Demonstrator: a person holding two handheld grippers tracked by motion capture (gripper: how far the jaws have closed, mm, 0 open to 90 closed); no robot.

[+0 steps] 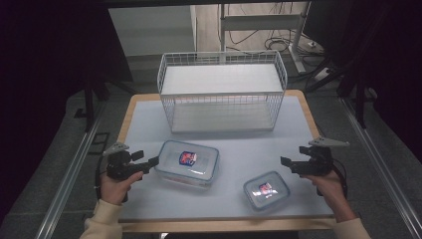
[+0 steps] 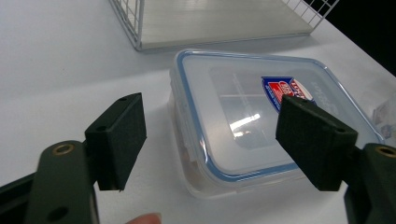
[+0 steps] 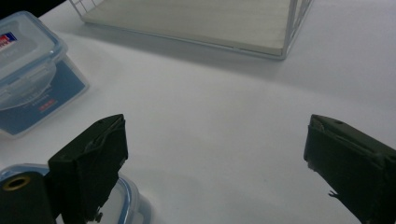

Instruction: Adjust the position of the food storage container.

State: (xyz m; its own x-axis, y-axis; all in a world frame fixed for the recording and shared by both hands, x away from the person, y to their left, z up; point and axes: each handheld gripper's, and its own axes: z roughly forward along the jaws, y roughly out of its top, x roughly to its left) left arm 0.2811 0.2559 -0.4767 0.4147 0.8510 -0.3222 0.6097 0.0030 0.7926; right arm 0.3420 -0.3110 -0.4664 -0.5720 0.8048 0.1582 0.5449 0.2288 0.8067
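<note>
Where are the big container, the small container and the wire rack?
big container [image 1: 187, 163], high view, lid centre
small container [image 1: 266, 190], high view, lid centre
wire rack [image 1: 222, 79], high view, top shelf

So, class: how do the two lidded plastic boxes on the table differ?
The big box is clearly larger than the small box. The big box lies by the left gripper, nearer the wire rack; the small box lies by the right gripper, nearer the table's front edge. Both are clear, blue-rimmed, with a red-and-blue label.
</note>
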